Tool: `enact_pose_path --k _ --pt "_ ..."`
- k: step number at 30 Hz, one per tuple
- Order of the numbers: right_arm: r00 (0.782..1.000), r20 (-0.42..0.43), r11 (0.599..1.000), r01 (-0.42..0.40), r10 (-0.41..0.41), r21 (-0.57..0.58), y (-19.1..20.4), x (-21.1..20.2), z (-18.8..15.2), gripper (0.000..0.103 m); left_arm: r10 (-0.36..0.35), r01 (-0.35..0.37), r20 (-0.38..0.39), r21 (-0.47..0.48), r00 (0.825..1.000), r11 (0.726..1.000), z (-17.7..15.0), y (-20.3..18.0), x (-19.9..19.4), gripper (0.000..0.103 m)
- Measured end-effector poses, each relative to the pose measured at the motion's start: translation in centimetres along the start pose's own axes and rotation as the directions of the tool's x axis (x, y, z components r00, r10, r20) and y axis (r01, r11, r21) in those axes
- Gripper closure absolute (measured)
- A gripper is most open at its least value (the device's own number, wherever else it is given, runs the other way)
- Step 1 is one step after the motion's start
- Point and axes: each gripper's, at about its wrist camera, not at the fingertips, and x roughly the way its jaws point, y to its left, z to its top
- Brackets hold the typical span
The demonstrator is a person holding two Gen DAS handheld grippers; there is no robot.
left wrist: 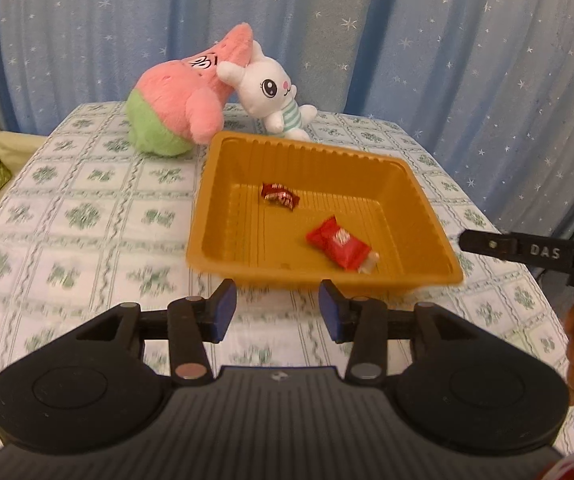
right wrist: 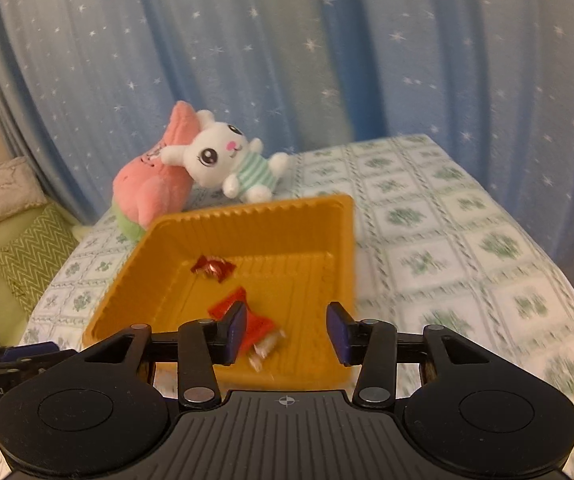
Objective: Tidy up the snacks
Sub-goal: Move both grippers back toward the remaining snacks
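An orange plastic tray (left wrist: pixel 419 208) (right wrist: pixel 339 248) sits on the patterned tablecloth. Inside it lie a small crumpled red candy (left wrist: pixel 280 195) (right wrist: pixel 213 268) toward the back and a larger red snack packet (left wrist: pixel 341 243) (right wrist: pixel 257 326) toward the front. My left gripper (left wrist: pixel 278 310) is open and empty, just in front of the tray's near rim. My right gripper (right wrist: pixel 287 330) is open and empty, above the tray's near edge with the red packet just beyond its left finger (right wrist: pixel 235 330). The right gripper also shows at the right edge of the left wrist view (left wrist: pixel 527 250).
A pink and green plush (left wrist: pixel 179 100) (right wrist: pixel 155 188) and a white bunny plush (left wrist: pixel 275 92) (right wrist: pixel 227 160) lie behind the tray. A blue star curtain (left wrist: pixel 447 40) hangs behind the table. Green cushions (right wrist: pixel 35 256) lie at the left. Tablecloth (right wrist: pixel 467 248) stretches right of the tray.
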Motion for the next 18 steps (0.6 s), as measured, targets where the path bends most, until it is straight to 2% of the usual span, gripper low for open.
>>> enact_pose_path --k 9,12,14,18 --pt "0.999 -0.003 0.997 0.042 -0.042 0.067 -0.2 -8.1 -5.1 0.058 0.021 -0.021 0.010 -0.008 1.000 1.000 -3.8 -1.4 -5.7 0.054" --pt "0.998 0.002 0.995 0.056 -0.056 0.087 -0.2 -10.8 -6.7 0.058 0.019 -0.019 0.021 -0.043 1.000 0.999 -5.3 -1.8 -8.0 0.048" --pt "0.998 0.002 0.995 0.068 -0.068 0.080 0.0 -12.4 -7.7 0.058 0.027 -0.025 0.029 -0.059 0.999 0.998 -6.3 -2.0 -9.5 0.044" --pt "0.996 -0.005 0.994 0.092 -0.092 0.056 0.3 -15.0 -10.0 0.058 0.027 -0.025 0.023 -0.078 0.999 0.997 -8.5 -2.3 -11.8 0.043"
